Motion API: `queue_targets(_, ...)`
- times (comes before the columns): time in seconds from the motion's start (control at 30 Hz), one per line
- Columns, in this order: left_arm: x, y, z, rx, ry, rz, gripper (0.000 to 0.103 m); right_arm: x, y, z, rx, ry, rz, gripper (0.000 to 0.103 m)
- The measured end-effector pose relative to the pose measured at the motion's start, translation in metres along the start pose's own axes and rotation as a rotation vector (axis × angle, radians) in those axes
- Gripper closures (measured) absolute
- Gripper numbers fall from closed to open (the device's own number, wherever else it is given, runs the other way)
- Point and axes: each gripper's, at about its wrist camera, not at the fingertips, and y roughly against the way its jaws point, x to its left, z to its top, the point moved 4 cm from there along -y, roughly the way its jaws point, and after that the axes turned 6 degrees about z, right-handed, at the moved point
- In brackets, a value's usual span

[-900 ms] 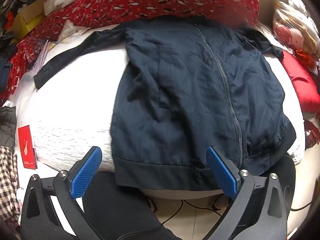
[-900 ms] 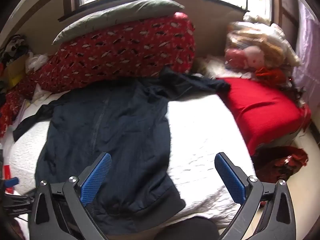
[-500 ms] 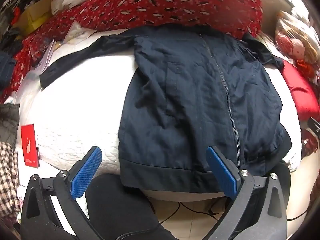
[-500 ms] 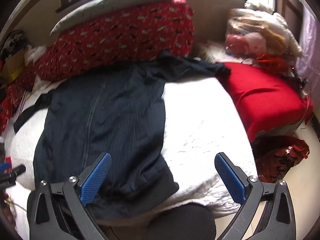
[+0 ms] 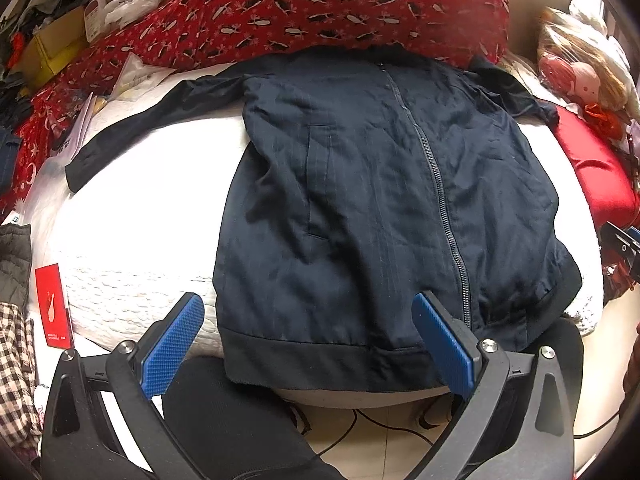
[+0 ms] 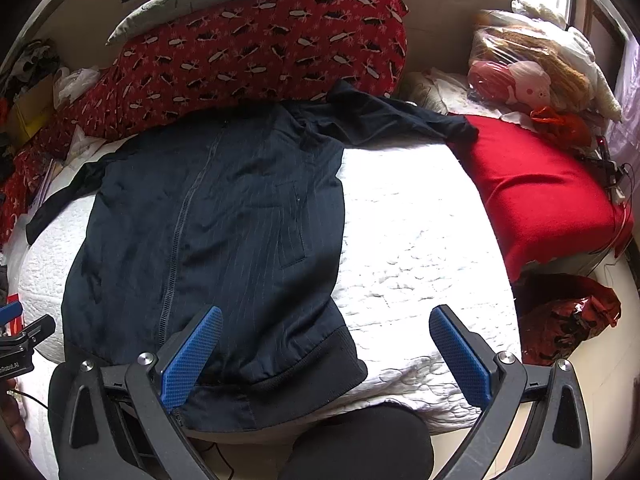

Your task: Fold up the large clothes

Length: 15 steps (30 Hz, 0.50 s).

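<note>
Nearest, two tools, left tool [image 5: 308, 340] and right tool [image 6: 326, 350], both gape wide and grip nothing. Beyond, one navy zip jacket [image 5: 384, 208] lies flat on the white bed [image 6: 408, 248], hem over the near edge. Farthest, one red patterned pillow [image 6: 260, 52].

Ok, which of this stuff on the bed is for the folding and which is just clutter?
For the job: jacket; left gripper and right gripper, both open.

Just lying about: patterned red bolster, red cushion, doll, red card, checked cloth.
</note>
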Motion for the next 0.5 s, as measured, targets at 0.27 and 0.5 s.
queue_targets(0.27, -0.002, -0.009, 0.004, 0.014, -0.012, 0.013, 0.000, 0.001, -0.009, 0.005, 0.015, 0.010, -0.011, 0.000)
queue_targets(0.5, -0.005, -0.014, 0.008, 0.023, -0.023, 0.006, 0.000, 0.001, -0.012, 0.008, 0.019, 0.023, -0.014, 0.000)
